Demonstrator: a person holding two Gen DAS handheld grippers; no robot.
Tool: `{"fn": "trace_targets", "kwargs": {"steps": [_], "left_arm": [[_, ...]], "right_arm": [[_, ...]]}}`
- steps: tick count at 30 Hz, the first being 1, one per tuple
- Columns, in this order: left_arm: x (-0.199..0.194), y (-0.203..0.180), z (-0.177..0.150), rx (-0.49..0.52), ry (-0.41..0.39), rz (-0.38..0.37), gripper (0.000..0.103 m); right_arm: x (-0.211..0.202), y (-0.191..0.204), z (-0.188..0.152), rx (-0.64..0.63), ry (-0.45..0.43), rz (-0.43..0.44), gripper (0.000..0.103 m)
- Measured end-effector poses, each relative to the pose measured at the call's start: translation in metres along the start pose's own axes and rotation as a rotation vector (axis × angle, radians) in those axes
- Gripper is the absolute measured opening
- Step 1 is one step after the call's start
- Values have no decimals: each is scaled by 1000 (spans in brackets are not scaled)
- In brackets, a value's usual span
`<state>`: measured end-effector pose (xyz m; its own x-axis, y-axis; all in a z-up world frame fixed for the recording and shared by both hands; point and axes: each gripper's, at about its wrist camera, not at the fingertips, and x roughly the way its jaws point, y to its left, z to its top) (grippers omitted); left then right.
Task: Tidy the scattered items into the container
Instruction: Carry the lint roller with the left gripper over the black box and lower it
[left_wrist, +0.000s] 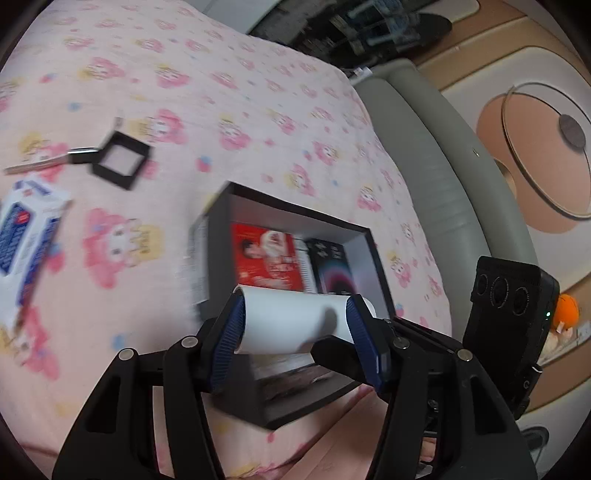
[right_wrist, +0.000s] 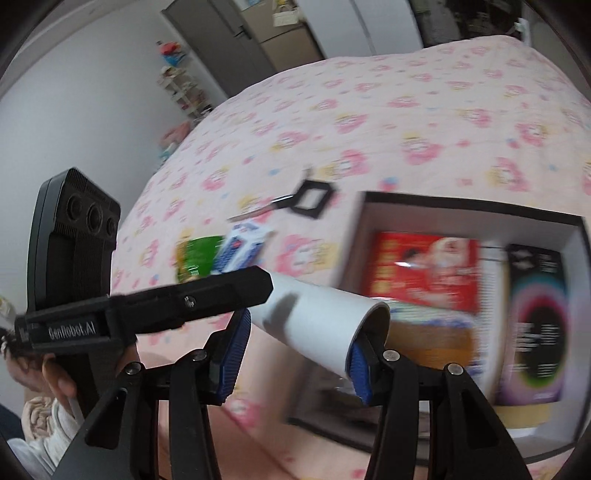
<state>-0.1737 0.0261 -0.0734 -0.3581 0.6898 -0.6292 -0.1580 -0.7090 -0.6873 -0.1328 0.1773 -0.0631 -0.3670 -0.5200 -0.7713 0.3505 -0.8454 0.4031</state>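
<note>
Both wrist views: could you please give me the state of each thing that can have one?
Left gripper: shut on the roll's ends.
Right gripper: at the roll, grip unclear.
Roll: held, not yet in the box.
Box: open, partly filled.
Red pack: inside the box.
Small box: open, on the bed.
Blue pack: lying on the bed.
Green pack: lying on the bed.
</note>
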Motion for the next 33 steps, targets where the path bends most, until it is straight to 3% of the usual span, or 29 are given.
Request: {"fn": "trace_targets", "kwargs": {"steps": [4,11,17,23,28,33], "left_arm": [[44,-13,10,10,45,16,58],[85,-8,9,-16,111,105,57],[90,-13,7,3,89,204,57],[78,-28,-2,60,46,283,57],[85,-50,-25,188,119,359,57],[115,-61,-39,245,227,374,57]], "right_arm": [[-3,-47,7,63,-12,-54,46],[31,-98,7,201,33,-5,46],[46,-122,3,289,92,14,46],[33,-130,1,326,53,-2,46],[6,-131,-4,297,3,-153,46],[0,-140,-10,305,11,-273,46]]}}
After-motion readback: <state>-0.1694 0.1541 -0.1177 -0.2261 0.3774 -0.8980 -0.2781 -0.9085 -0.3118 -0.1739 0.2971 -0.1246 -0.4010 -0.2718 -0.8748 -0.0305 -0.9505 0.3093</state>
